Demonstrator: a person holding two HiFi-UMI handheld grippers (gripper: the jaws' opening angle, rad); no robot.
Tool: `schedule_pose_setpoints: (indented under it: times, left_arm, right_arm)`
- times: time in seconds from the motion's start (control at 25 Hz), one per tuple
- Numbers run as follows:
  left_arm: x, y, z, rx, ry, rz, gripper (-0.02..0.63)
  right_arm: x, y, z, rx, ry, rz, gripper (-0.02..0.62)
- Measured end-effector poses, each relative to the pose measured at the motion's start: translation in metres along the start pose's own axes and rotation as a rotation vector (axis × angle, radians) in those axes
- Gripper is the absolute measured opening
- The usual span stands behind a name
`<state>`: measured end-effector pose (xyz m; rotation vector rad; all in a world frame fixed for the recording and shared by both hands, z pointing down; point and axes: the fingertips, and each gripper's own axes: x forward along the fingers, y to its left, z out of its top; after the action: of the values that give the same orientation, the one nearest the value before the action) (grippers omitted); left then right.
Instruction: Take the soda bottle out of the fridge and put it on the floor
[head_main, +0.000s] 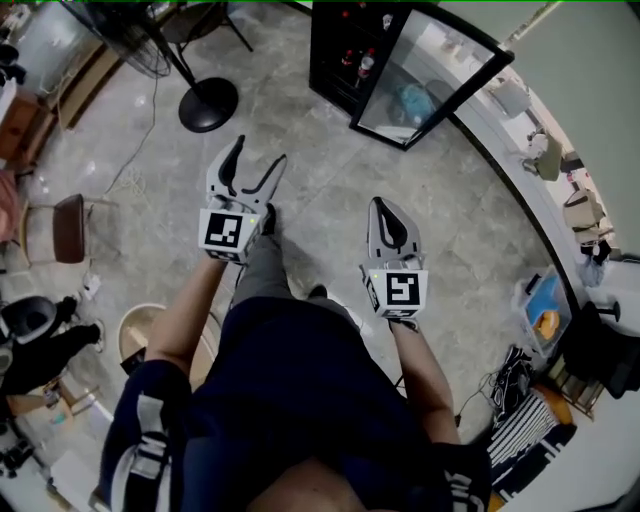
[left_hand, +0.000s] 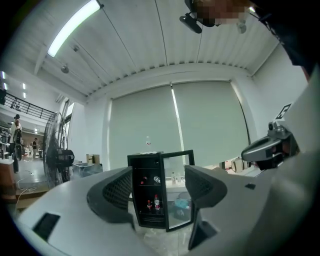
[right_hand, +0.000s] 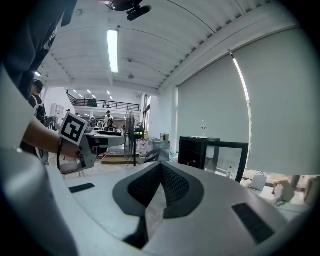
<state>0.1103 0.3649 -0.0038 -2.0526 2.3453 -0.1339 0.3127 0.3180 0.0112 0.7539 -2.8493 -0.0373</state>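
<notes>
- Finds the soda bottle (left_hand: 156, 202) upright on the lower shelf of the fridge (left_hand: 145, 159), just beside a smaller bottle (left_hand: 148, 204); untouched, well apart from both tools.
- Shows the glass door (head_main: 430, 75) swung open to the right of the cabinet, with more bottles (left_hand: 156, 179) on the shelf above.
- Risks, by judgement, toppling the smaller bottle on the way in: little room for a wide jaw to slide between the two.
- Risks clipping the open door's edge, since it juts out on the side where the right tool travels.
- Risks a slip on the way down to the floor (head_main: 330, 190) if pinched high near the cap; likely smooth, round and heavy for its width.
- Risks a stumble too: fan base (head_main: 208, 103) and a loose cable (head_main: 135, 165) lie left of the path.
- Holds the left gripper (head_main: 258, 155) out ahead, about level and aimed at the fridge, jaws spread wide, nothing between them.
- Carries the right gripper (head_main: 380, 205) alongside, tipped slightly down, jaws pressed together and empty.
</notes>
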Motion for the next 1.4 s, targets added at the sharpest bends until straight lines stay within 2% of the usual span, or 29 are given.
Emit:
schedule_pose_setpoints:
  times: [0.28, 0.44, 0.64, 0.88, 1.08, 1.4]
  left_arm:
    - [0.118, 0.089, -0.007, 0.007, -0.047, -0.159, 0.322]
    - [0.171, 0.124, -0.021, -0.001, -0.019, -0.272, 0.322]
    - [0.23, 0.152, -0.031, 0.009, 0.005, -0.357, 0.322]
    - [0.316, 0.151, -0.052, 0.035, 0.03, -0.41, 0.322]
    - [0.376, 0.153, -0.071, 0.05, 0.039, -0.424, 0.321]
    - [0.472, 0.16, -0.134, 0.066, 0.097, -0.451, 0.321]
  right_arm:
    - [0.14, -0.014, 0.021, 0.012, -0.008, -0.139, 0.018]
    - [0.201, -0.019, 0.021, 0.032, 0.034, -0.214, 0.018]
    - [0.255, -0.03, 0.02, 0.069, 0.066, -0.287, 0.018]
    - [0.309, -0.073, 0.003, 0.098, 0.087, -0.321, 0.018]
    - [0.342, -0.099, -0.008, 0.142, 0.122, -0.335, 0.018]
    - [0.4, -0.128, -0.035, 0.135, 0.161, -0.42, 0.018]
